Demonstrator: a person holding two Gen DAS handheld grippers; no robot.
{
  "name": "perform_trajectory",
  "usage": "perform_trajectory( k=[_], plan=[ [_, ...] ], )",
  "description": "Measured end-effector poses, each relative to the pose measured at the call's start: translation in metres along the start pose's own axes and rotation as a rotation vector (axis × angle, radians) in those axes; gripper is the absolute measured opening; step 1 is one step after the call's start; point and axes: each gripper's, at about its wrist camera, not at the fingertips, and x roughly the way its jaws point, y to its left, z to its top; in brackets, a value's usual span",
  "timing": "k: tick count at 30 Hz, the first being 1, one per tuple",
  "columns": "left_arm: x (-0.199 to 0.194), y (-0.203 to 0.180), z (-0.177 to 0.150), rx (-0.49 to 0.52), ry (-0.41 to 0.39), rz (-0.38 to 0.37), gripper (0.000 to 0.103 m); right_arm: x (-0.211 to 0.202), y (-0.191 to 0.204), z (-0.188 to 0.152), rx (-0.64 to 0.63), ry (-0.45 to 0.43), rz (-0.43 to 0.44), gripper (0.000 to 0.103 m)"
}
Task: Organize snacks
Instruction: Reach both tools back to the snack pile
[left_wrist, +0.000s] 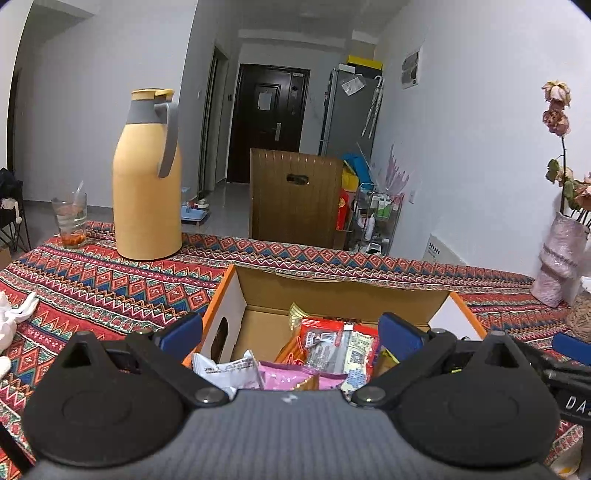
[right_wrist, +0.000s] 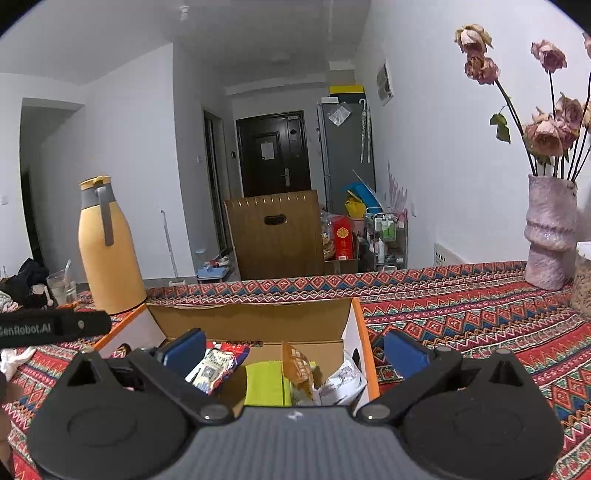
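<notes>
Grippers, left gripper (left_wrist: 291, 332) and right gripper (right_wrist: 295, 349), are hovering wide open and empty over the cardboard box (left_wrist: 332, 291), seemingly choosing among snack packets (left_wrist: 332, 347).

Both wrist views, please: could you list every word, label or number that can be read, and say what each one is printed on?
"GenRobot.AI", first letter cut off: on the left gripper body, seen in the right wrist view.
"DA", cut off: on the right gripper body, seen in the left wrist view.
Print and QR codes on the snack packets in the cardboard box: too small to read.
Paper on the door: too blurred.
</notes>
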Motion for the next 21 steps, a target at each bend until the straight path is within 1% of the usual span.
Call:
perform_trajectory(
  k=[6,11,17,21],
  plan=[
    [-0.018,0.003,-0.007,0.013,0.028,-0.001,0.103,-0.02,-0.001,-0.007,-0.021,0.036,0.008,0.103],
    [-0.031,0.009,-0.018,0.031,0.057,0.004,0.103,-0.033,-0.005,-0.022,-0.032,0.077,0.002,0.103],
    [-0.041,0.015,-0.035,0.078,0.101,0.014,0.103,-0.039,-0.016,-0.046,-0.042,0.154,-0.009,0.103],
    [-0.045,0.02,-0.049,0.1,0.131,0.013,0.103,-0.038,-0.024,-0.062,-0.075,0.214,-0.041,0.103]
  ],
)
